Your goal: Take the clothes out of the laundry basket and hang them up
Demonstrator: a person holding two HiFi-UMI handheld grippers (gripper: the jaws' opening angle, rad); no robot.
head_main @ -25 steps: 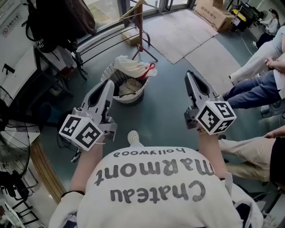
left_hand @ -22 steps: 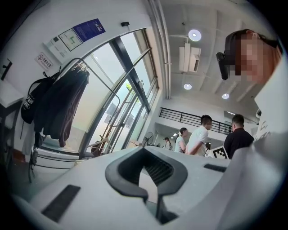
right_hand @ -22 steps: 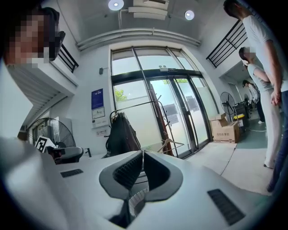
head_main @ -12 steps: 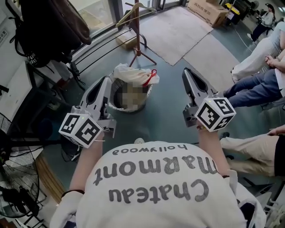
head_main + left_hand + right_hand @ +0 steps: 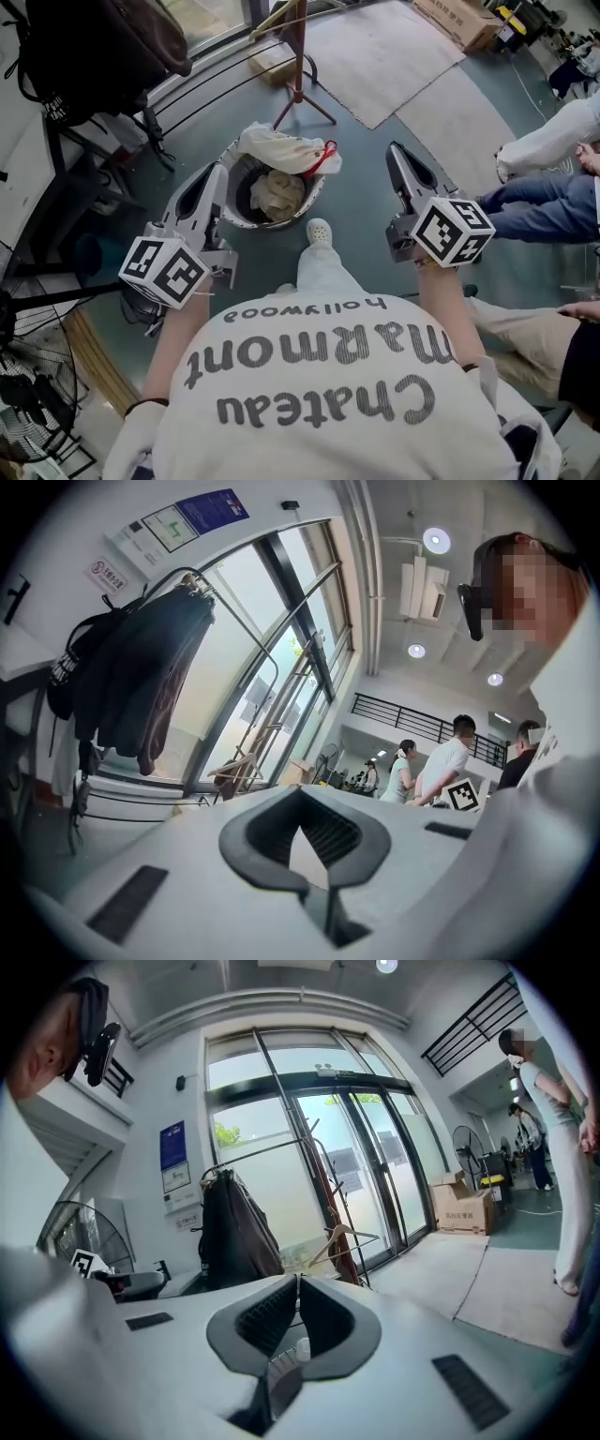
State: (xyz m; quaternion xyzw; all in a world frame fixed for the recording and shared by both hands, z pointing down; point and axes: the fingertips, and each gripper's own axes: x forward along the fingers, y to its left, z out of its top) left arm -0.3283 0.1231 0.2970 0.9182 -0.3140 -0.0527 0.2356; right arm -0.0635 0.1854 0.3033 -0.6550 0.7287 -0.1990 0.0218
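Left claw: the left gripper (image 5: 216, 171) has its jaws pressed together on nothing. It's held out just left of the basket.
Right claw: same deal for the right gripper (image 5: 397, 150), jaws together and empty. It's off to the basket's right and a bit apart from it.
Basket: the white laundry basket (image 5: 272, 223) sits on the grey floor between the two grippers, slightly ahead of them.
Clothes: a cream garment (image 5: 277, 192) is crumpled inside, and a pale cloth (image 5: 281, 148) is draped over the far rim.
Red bit: something red (image 5: 324, 155) pokes out by the far-right rim. Might be a hanger or a handle, too small to call.
In the way: the person's own leg and white shoe (image 5: 321, 232) stick out between the grippers, the shoe just beside the basket's near rim.
Hanging spot: a coat stand (image 5: 299, 56) is just behind the basket, with a wooden hanger (image 5: 272, 21) up on it.
Left side: dark jackets and a bag (image 5: 103, 47) hang on a rack, and a fan (image 5: 37, 394) is in the lower-left corner.
Right side: seated people's legs (image 5: 534, 202) crowd the right edge.
Further back: a tan mat (image 5: 384, 56) and a cardboard box (image 5: 459, 21) lie beyond the stand.
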